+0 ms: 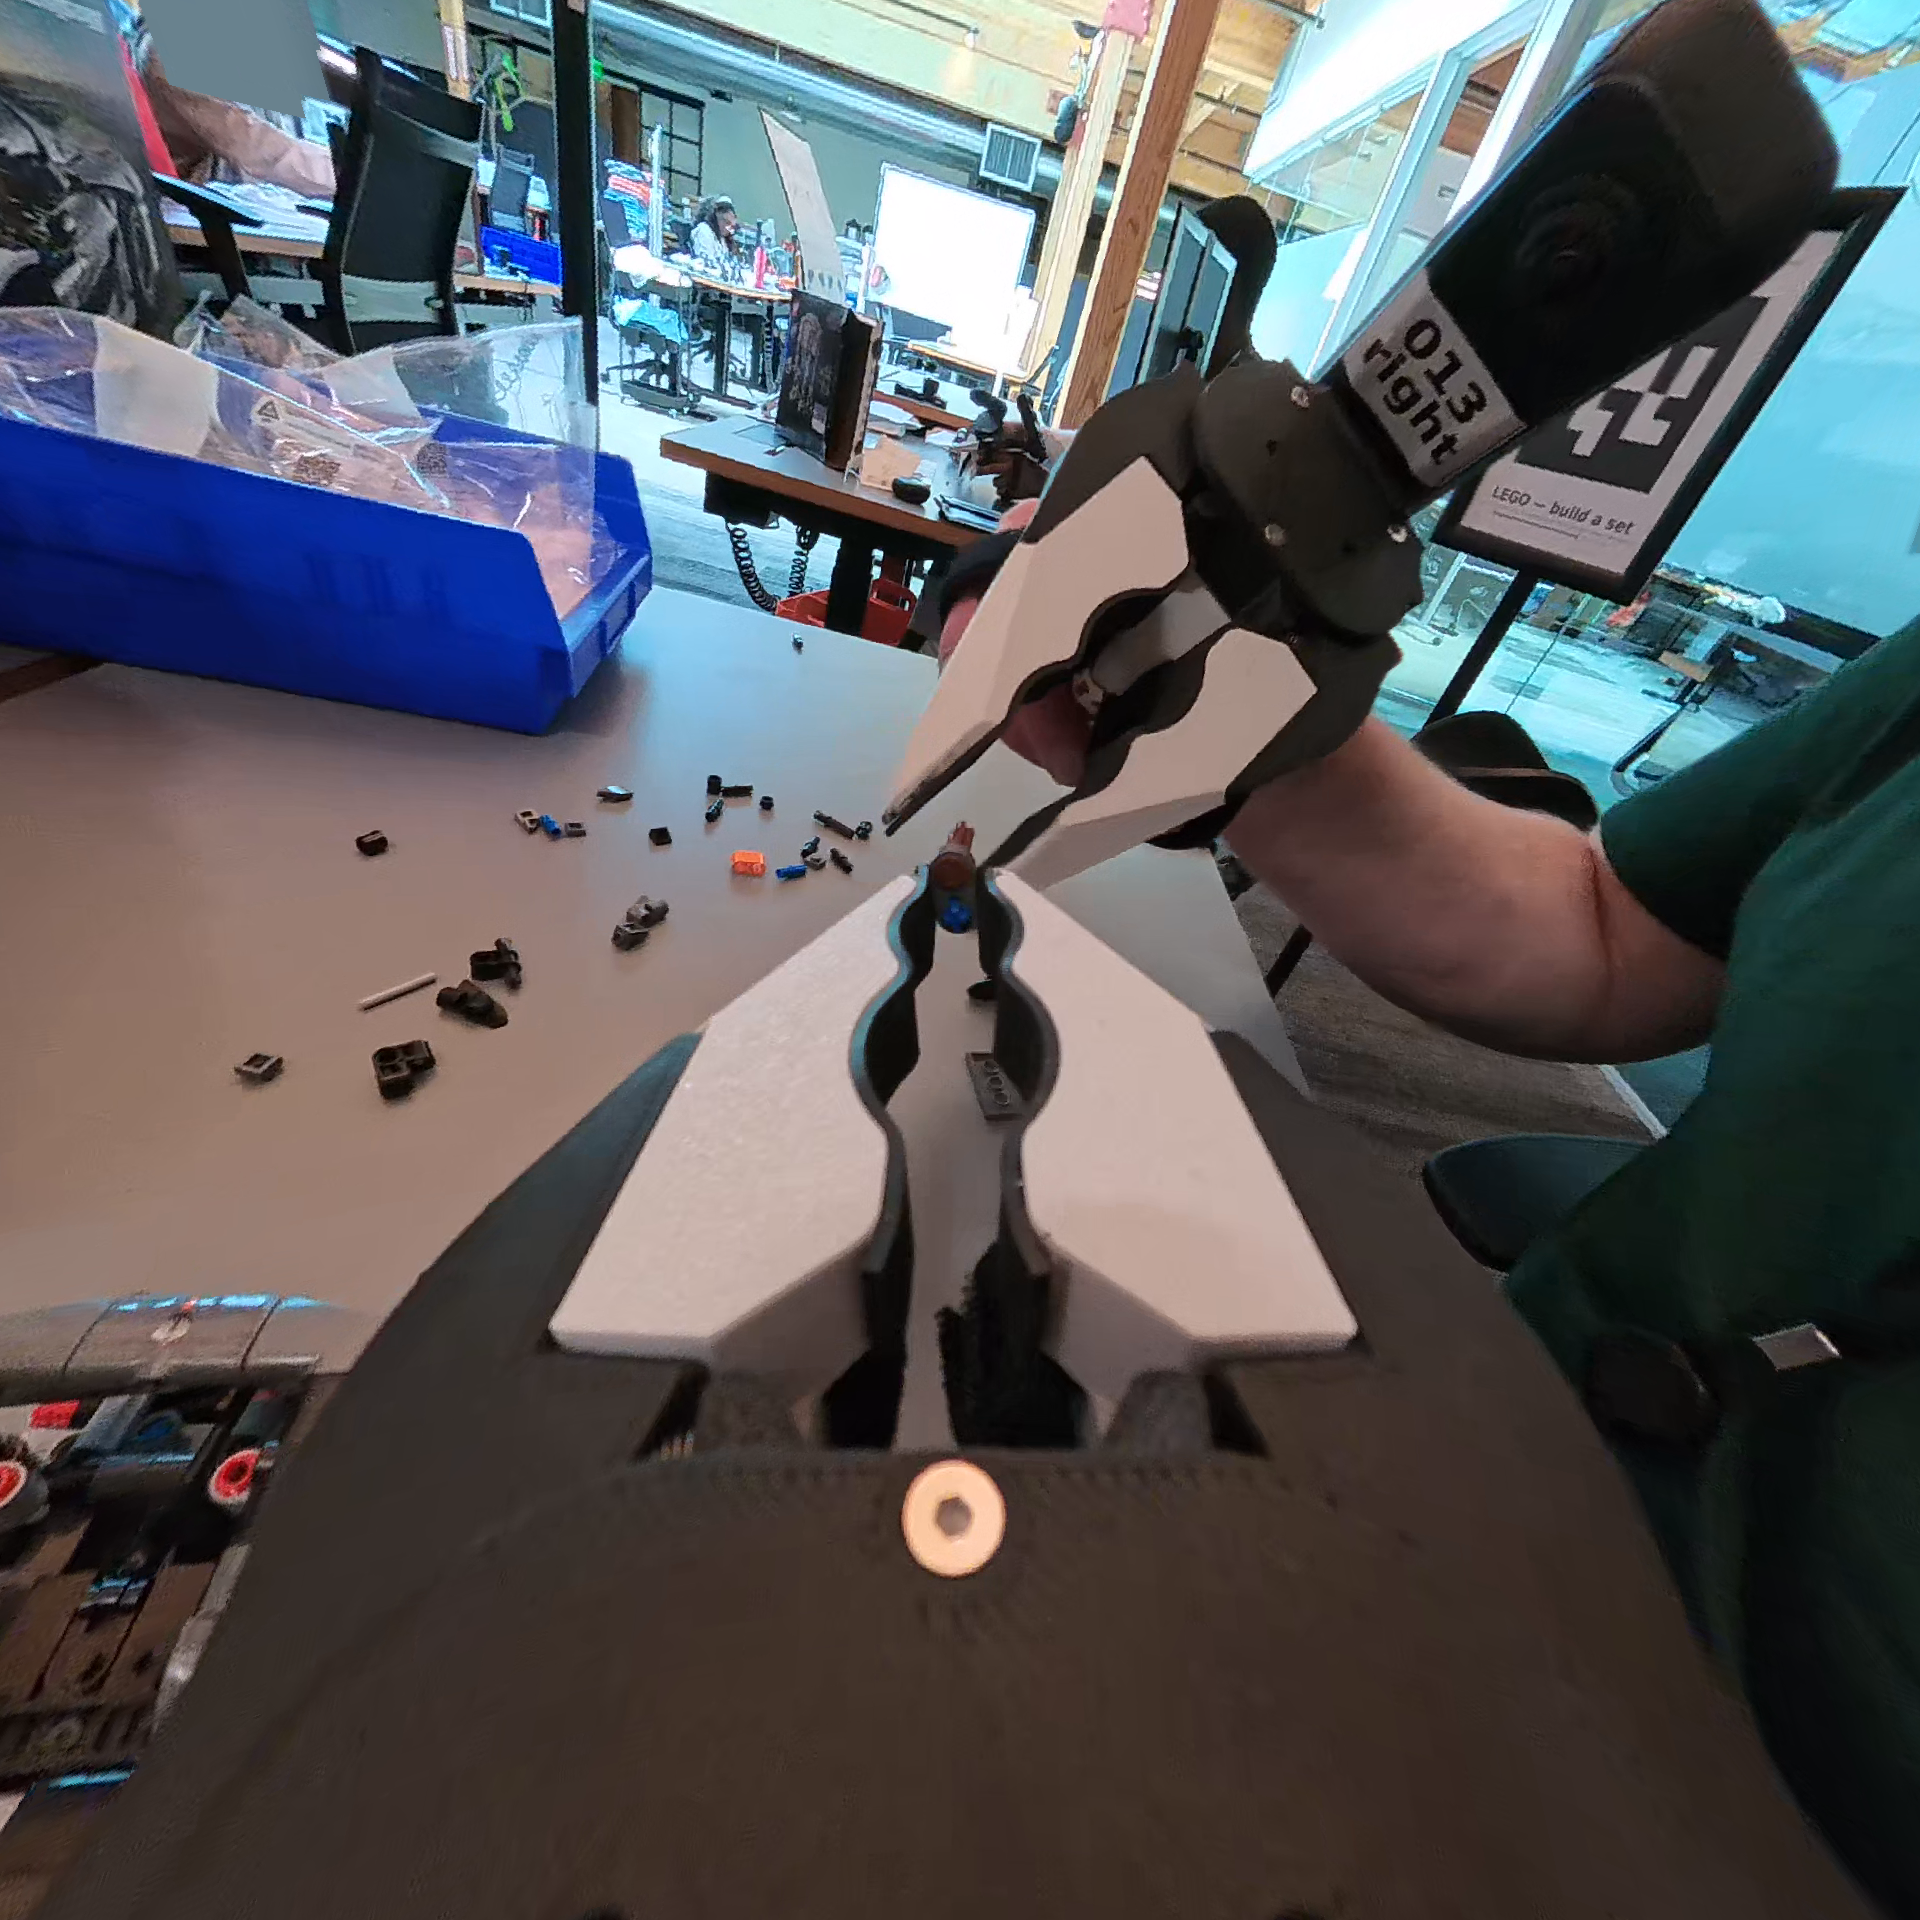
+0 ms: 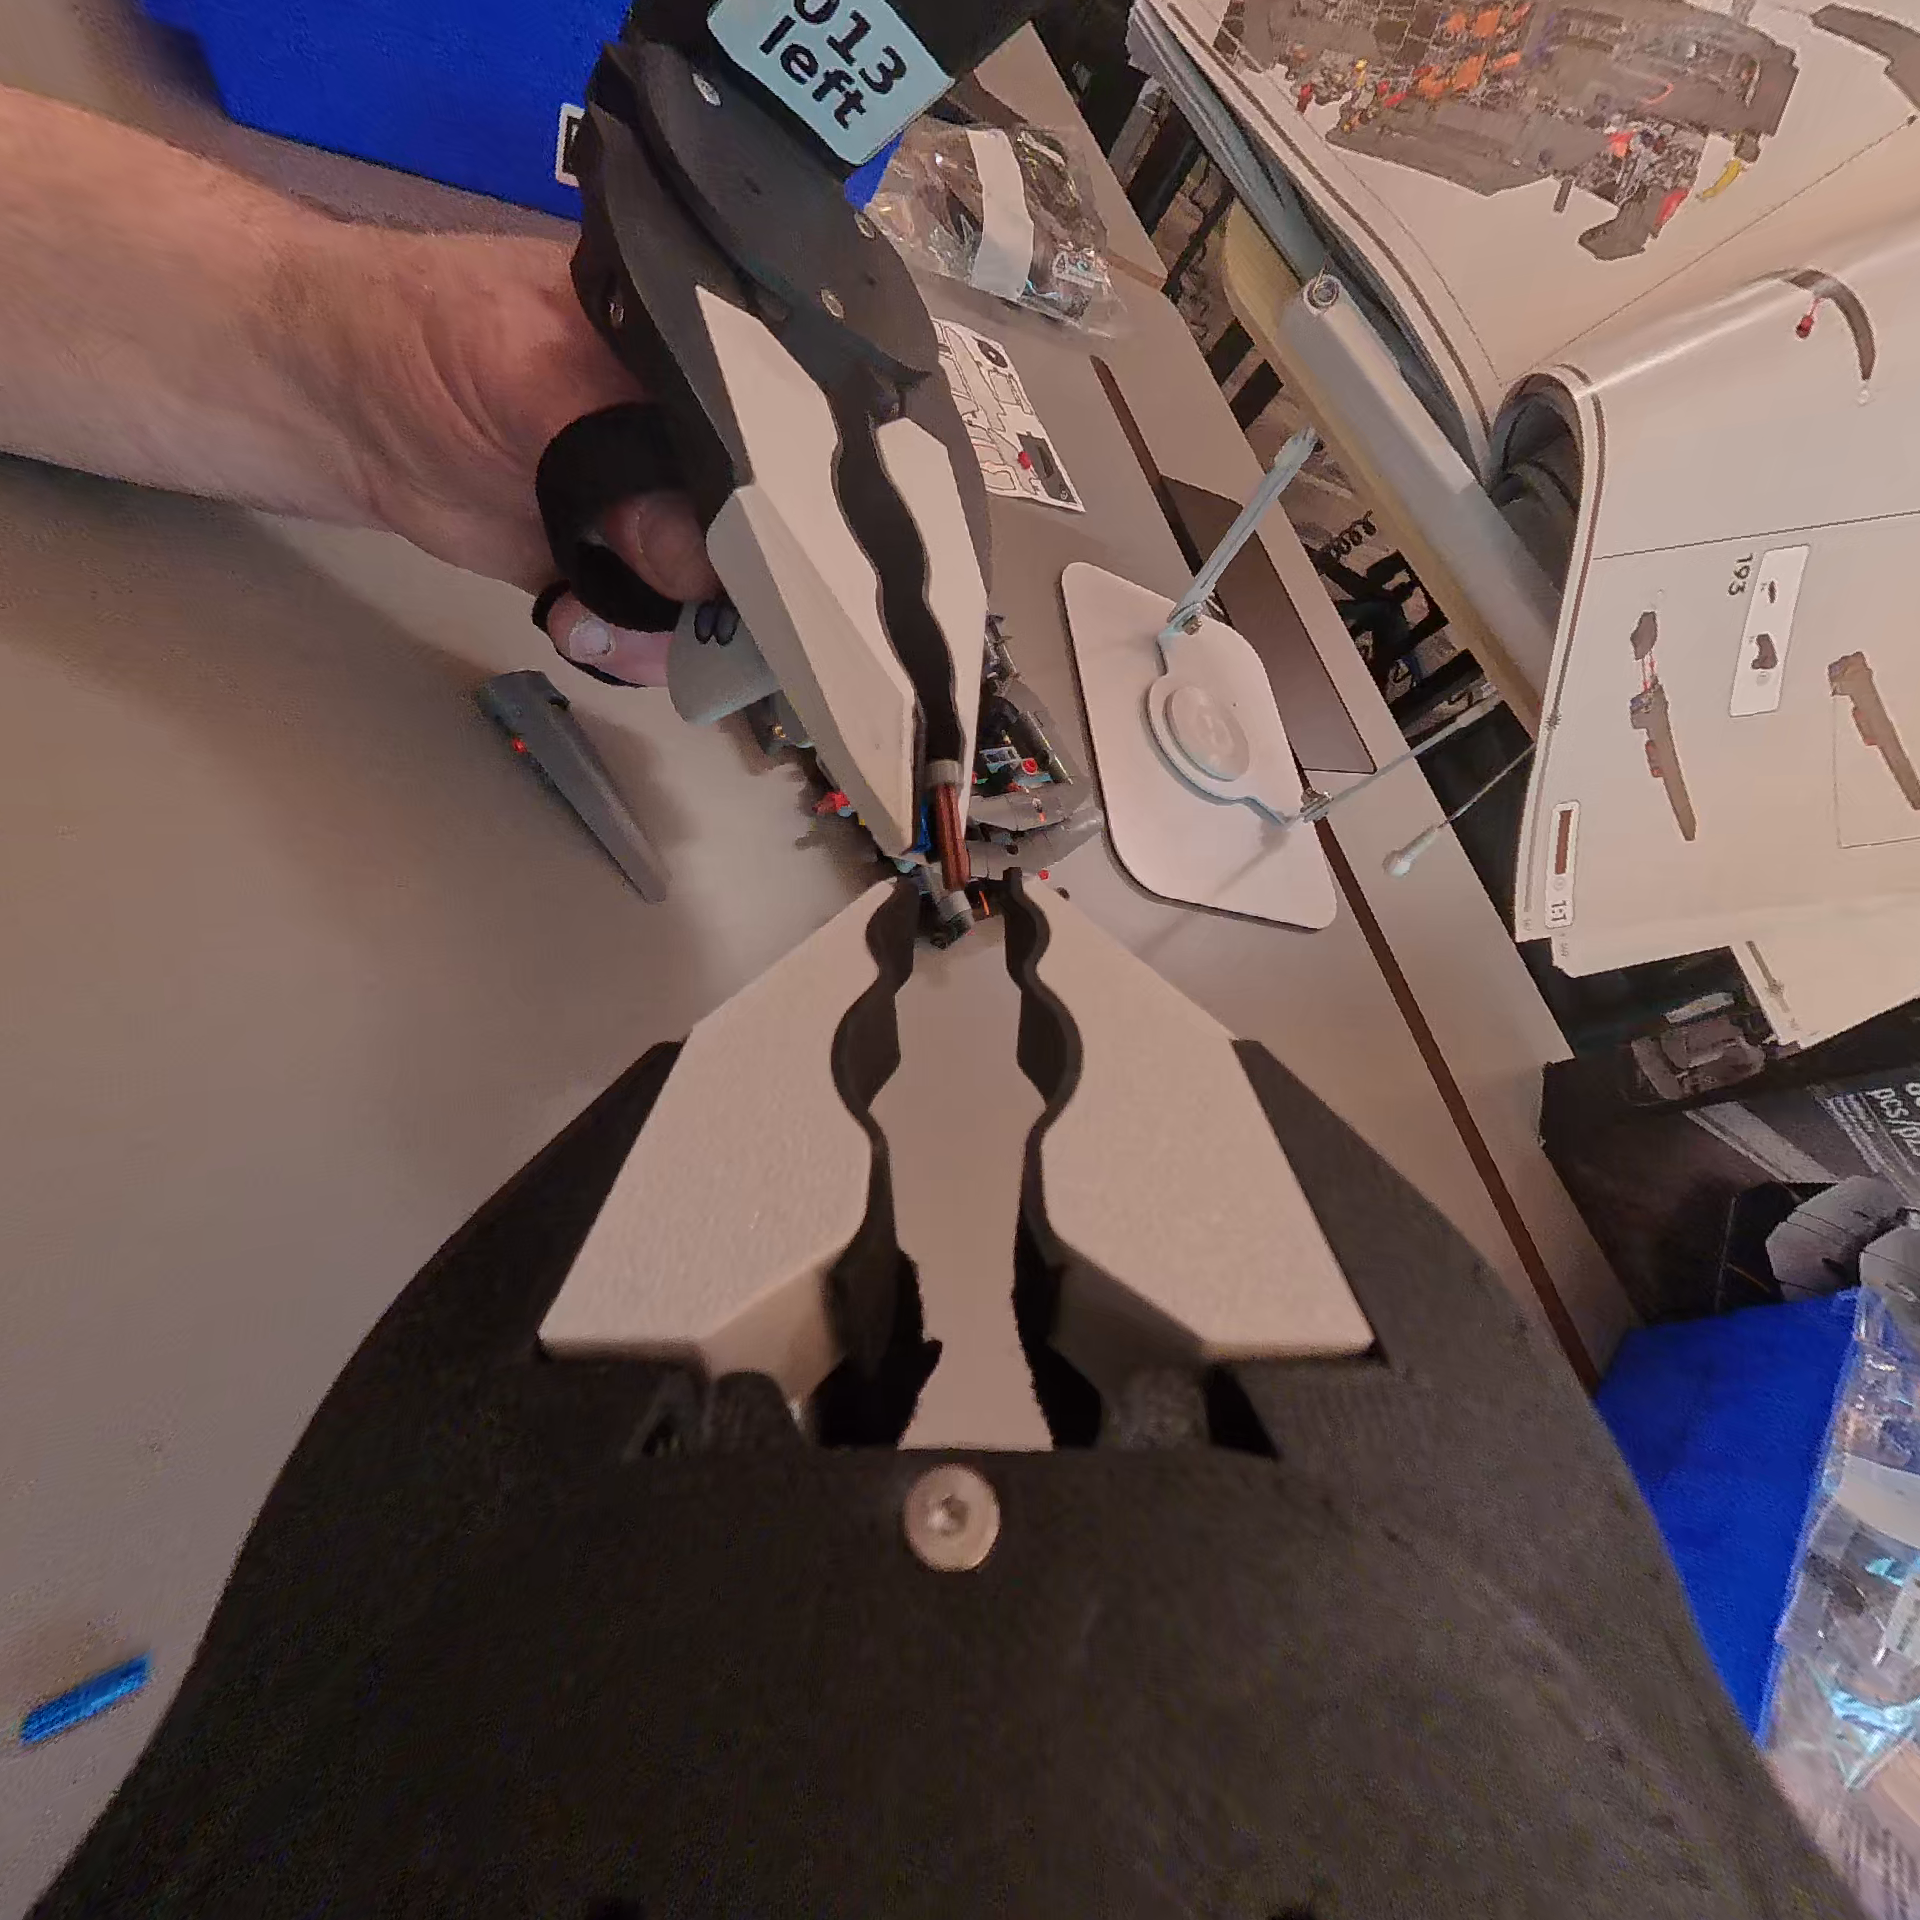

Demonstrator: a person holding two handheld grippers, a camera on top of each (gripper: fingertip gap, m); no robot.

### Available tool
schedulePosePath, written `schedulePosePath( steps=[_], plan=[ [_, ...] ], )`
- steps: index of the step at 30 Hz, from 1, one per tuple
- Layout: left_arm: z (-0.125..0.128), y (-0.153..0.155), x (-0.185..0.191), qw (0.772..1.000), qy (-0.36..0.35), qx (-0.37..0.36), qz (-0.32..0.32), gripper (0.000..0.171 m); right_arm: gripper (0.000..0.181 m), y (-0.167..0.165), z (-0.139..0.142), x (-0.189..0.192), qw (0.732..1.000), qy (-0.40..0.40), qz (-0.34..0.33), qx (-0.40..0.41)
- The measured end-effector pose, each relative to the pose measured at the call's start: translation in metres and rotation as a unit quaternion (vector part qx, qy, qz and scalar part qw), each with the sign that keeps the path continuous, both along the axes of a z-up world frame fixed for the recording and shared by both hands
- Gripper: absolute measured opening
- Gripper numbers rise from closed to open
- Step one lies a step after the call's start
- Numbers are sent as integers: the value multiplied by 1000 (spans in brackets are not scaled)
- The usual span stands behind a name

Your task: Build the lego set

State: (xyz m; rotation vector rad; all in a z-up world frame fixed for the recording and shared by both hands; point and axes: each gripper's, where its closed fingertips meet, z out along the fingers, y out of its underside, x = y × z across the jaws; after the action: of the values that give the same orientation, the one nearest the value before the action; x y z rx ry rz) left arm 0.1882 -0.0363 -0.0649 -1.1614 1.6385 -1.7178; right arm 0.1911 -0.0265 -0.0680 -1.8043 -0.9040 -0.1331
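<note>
Now left gripper (image 1: 954,883) jaws pinch a brown axle piece (image 2: 951,831); right gripper (image 2: 956,894) jaws parted.

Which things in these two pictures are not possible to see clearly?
- Left wrist view: the left hand-held gripper hides most of the small brown piece.
- Left wrist view: the built model is blurred and cut by the edge.
- Right wrist view: the right hand-held gripper looks open; what lies beyond is blurred.

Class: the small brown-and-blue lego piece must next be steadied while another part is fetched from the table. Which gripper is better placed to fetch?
Likely the right gripper: it is open and holds nothing, while the left gripper is shut on the brown-and-blue piece.
</note>
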Motion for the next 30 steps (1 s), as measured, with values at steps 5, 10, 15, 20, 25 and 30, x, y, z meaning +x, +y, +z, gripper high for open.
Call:
schedulePosePath(
  steps=[5,10,15,20,25,30],
  plan=[
    [1,-6,0,1000,-3,3,-8,6,21,-3,2,-7,1000,4,-9,4],
    [-1,-8,1,1000,2,13,-5,6,19,-4,-1,-7,999,-33,-38,14],
    [-6,-12,3,999,12,31,-3,6,19,-7,-9,-4,993,-103,-62,9],
    [-6,-16,2,999,13,38,-7,5,13,-8,-14,-3,987,-143,-79,3],
    [-3,-17,1,999,11,29,-10,5,9,-9,-12,-3,985,-150,-86,1],
    [1,-17,-2,1000,7,14,-14,5,7,-9,-9,-6,987,-139,-86,2]
  ],
)
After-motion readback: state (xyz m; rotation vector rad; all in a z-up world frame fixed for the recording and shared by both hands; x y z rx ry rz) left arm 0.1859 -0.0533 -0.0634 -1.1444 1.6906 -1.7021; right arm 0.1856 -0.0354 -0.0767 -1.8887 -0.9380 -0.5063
